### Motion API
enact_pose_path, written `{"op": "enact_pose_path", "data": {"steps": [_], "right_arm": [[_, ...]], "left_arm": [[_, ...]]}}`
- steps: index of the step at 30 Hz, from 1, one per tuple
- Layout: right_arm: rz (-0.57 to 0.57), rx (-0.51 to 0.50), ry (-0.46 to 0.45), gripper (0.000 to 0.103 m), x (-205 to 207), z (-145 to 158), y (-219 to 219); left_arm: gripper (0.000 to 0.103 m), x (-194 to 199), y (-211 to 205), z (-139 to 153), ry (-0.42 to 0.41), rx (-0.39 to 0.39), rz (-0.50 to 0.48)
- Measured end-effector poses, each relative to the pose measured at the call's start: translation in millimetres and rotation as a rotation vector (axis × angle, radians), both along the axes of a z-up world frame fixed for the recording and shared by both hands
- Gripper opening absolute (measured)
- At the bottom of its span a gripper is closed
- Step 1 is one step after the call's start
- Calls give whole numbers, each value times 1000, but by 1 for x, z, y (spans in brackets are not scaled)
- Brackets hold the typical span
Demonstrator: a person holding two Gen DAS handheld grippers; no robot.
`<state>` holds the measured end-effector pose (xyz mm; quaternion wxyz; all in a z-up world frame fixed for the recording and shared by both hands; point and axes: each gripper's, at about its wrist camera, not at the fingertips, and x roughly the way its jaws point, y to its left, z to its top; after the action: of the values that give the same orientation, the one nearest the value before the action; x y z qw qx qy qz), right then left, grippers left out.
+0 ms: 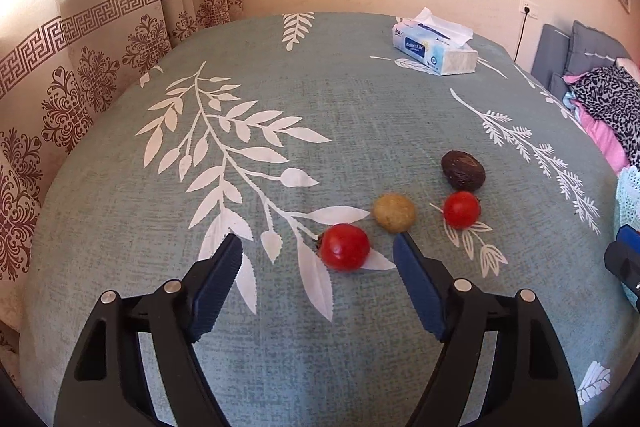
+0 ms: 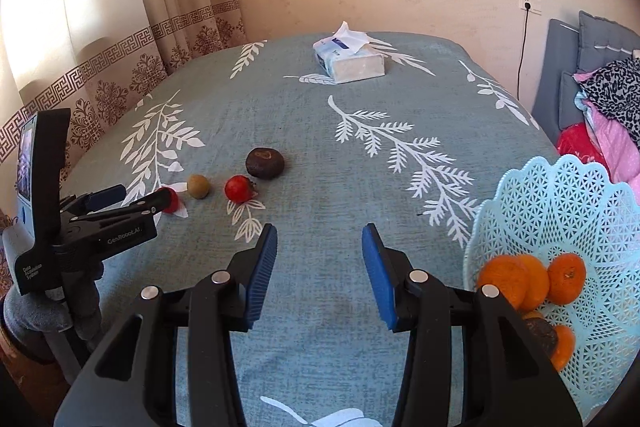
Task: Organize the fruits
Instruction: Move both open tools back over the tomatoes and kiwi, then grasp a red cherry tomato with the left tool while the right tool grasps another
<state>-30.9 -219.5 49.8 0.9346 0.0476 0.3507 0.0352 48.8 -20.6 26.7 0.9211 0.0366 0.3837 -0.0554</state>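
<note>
Teal leaf-print cloth (image 1: 280, 75) covers my table. Pale blue basket (image 2: 560, 211) at right holds oranges (image 2: 508, 281). My left gripper (image 1: 316, 247), fingers apart, frames a red fruit (image 1: 344, 246); my right gripper (image 2: 320, 233) hovers, fingers apart, gripping nothing.

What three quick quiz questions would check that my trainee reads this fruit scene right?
1. True or false: the left gripper is shut on a fruit.
2. How many loose fruits lie on the tablecloth?
3. Where do the oranges sit: A) by the tissue pack, B) in the blue basket, C) in the right gripper?

Key: 1 false, it is open near the nearest red fruit; 2 four; 3 B.
</note>
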Motion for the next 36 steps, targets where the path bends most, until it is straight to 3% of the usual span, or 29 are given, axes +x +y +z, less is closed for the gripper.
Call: {"op": "enact_pose_path", "data": {"steps": [7, 18, 36], "right_arm": [[35, -8, 21, 46, 14, -6, 17], [81, 54, 103, 46, 49, -19, 32], [141, 32, 178, 46, 107, -38, 67]], "left_arm": [[65, 11, 1, -8, 25, -25, -12], [31, 11, 3, -11, 36, -123, -61], [33, 10, 7, -14, 47, -157, -61]]}}
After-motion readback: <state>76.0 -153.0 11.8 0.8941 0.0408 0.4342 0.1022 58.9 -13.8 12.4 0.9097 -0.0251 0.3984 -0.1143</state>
